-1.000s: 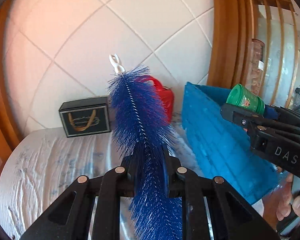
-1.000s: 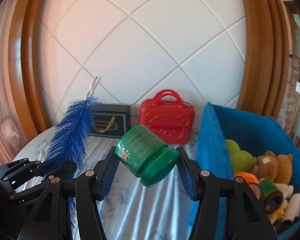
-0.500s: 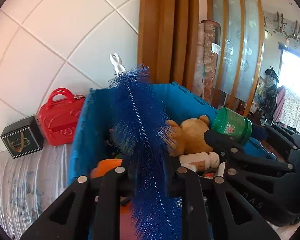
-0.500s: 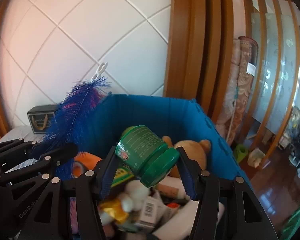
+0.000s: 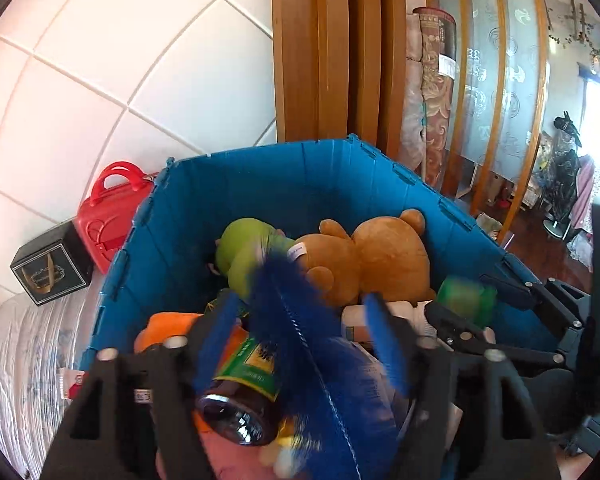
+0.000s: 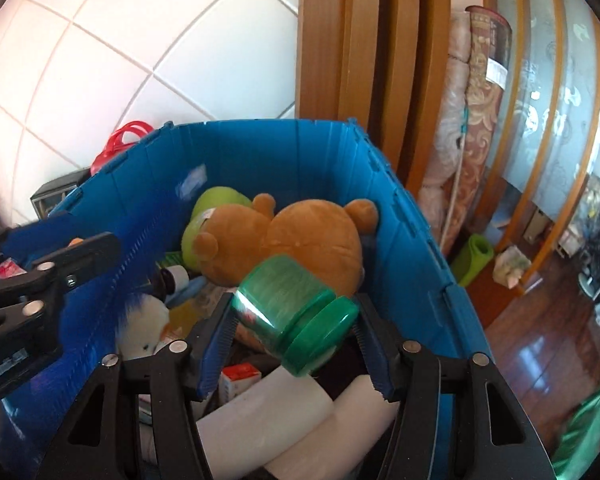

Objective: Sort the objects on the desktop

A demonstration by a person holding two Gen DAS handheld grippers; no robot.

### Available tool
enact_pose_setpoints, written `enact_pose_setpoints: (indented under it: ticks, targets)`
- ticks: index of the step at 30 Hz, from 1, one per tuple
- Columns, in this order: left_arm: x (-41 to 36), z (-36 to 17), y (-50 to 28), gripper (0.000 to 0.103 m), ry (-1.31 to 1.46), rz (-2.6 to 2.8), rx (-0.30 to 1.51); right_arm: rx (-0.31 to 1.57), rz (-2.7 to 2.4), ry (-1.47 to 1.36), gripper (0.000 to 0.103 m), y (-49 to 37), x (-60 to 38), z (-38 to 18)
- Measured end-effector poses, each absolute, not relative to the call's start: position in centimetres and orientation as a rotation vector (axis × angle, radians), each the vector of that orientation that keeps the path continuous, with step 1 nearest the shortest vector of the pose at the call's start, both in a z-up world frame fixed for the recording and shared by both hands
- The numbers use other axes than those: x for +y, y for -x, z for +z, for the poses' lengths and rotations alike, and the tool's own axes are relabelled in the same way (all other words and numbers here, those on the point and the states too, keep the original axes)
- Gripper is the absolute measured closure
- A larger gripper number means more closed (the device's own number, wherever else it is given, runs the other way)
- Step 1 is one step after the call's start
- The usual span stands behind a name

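Note:
Both grippers hover over the blue bin point(image 5: 284, 184), which also shows in the right wrist view point(image 6: 384, 208). My left gripper point(image 5: 304, 344) has its jaws spread wide. The blue bottle brush point(image 5: 300, 320) lies loose and blurred between them, tilted down into the bin. My right gripper point(image 6: 296, 340) has its jaws spread too. The green jar point(image 6: 292, 312) sits between them, blurred and tilted, with a gap at the left pad. It also shows in the left wrist view point(image 5: 464, 300). A brown teddy bear point(image 6: 300, 240) and a green plush point(image 5: 248, 248) lie in the bin.
The bin also holds a dark bottle point(image 5: 240, 392), an orange plush point(image 5: 160, 324), white rolls point(image 6: 268, 428) and small boxes. A red case point(image 5: 108, 216) and a black box point(image 5: 48, 268) stand on the cloth-covered table by the tiled wall. Wooden floor lies to the right.
Both grippers swung right from the table to above the bin and tilted down. Both sets of jaws opened; the brush and the green jar are coming loose.

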State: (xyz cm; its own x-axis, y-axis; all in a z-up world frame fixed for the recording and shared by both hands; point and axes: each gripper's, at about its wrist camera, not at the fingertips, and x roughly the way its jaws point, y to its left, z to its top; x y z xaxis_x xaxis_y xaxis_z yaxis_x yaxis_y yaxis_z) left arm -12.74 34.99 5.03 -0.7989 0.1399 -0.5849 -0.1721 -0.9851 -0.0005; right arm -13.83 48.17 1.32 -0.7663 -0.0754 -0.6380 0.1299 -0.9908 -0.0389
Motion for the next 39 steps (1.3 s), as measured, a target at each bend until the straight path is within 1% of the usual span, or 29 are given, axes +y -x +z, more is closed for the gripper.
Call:
enact_pose_setpoints:
  ticks: [1,2,4,6,7,18,19,21,24,30,39]
  targets:
    - [34.5,5.3,12.5,0.028,0.901,2.843,0.065,0.123,-2.851,-1.023,0.029,13.8,48.3,1.2]
    - [34.1,5.4,12.2,0.028,0.895,2.85,0.056,0.126,-2.856,-1.026,0.015,13.8,48.2,1.2]
    - [33.4,5.6,11.6,0.028,0.897,2.858,0.047,0.124,-2.865,-1.017,0.006,13.4,48.2,1.3]
    - [32.5,6.0,10.7,0.028,0.887,2.863,0.04,0.122,-2.869,-1.014,0.004,13.1,48.1,1.6]
    - [32.2,6.1,10.3,0.028,0.875,2.866,0.037,0.119,-2.868,-1.011,0.0,12.8,47.9,1.7]
    - [27.5,7.7,2.7,0.027,0.76,2.898,-0.006,0.13,-2.924,-0.945,0.0,4.9,45.1,3.8]
    - [27.2,7.8,2.1,0.024,0.754,2.897,-0.007,0.123,-2.931,-0.936,0.0,4.0,44.8,4.1]
    - [26.5,7.8,1.0,0.001,0.739,2.892,-0.009,0.098,-2.943,-0.92,0.0,2.3,44.1,4.5]
    - [25.4,7.8,-1.0,0.0,0.697,2.922,-0.003,0.083,-2.963,-0.902,0.0,0.2,43.2,4.9]
    - [23.6,7.3,-3.1,0.0,0.742,2.918,0.002,0.054,-2.998,-0.933,0.0,-2.5,41.7,4.5]
    - [22.7,6.8,-4.7,0.0,0.775,2.923,0.015,0.074,-3.02,-0.917,0.0,-5.1,39.9,4.9]
